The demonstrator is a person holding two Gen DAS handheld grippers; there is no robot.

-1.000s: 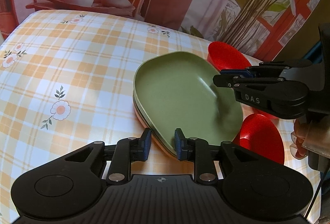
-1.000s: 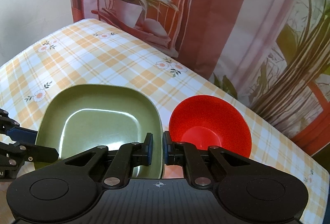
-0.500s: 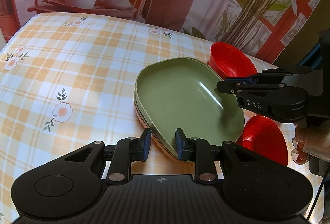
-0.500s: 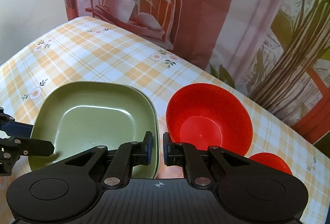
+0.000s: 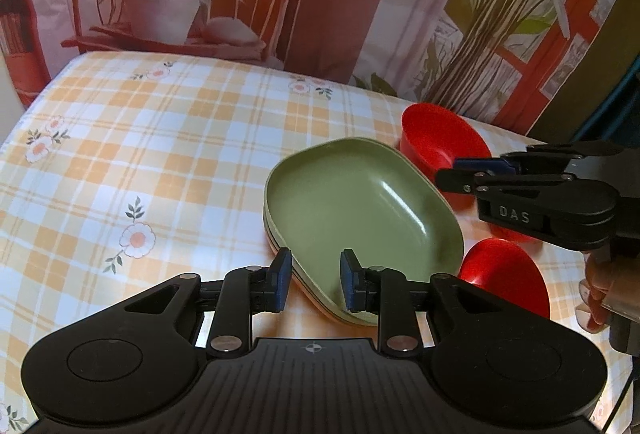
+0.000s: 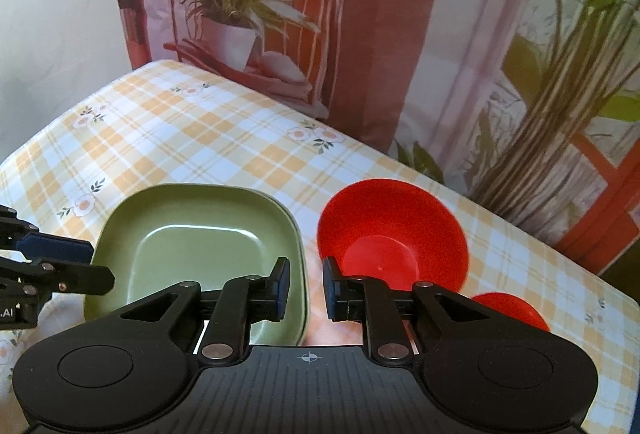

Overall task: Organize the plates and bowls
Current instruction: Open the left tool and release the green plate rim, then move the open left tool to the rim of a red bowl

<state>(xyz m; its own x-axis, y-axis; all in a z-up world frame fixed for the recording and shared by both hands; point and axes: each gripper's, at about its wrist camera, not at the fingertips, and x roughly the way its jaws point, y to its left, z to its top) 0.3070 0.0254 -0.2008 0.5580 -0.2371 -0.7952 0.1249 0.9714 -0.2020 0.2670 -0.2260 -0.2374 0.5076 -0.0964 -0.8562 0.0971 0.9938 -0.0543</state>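
A stack of green square plates (image 5: 360, 210) lies on the checked tablecloth, also in the right wrist view (image 6: 192, 246). A large red bowl (image 6: 392, 238) stands right of it, seen in the left wrist view (image 5: 436, 142) behind the right gripper. A smaller red bowl (image 5: 504, 274) sits nearer, also in the right wrist view (image 6: 512, 310). My left gripper (image 5: 314, 284) is open and empty, just above the stack's near rim. My right gripper (image 6: 306, 288) is open and empty, above the gap between plates and large bowl.
The table (image 5: 160, 154) has a yellow checked cloth with flower prints. A printed backdrop with plants hangs behind its far edge. The table's right edge (image 6: 600, 290) lies close beyond the bowls.
Both grippers have pulled back and risen from the dishes. The right gripper's jaws have opened wider. The small red bowl has come into the right wrist view.
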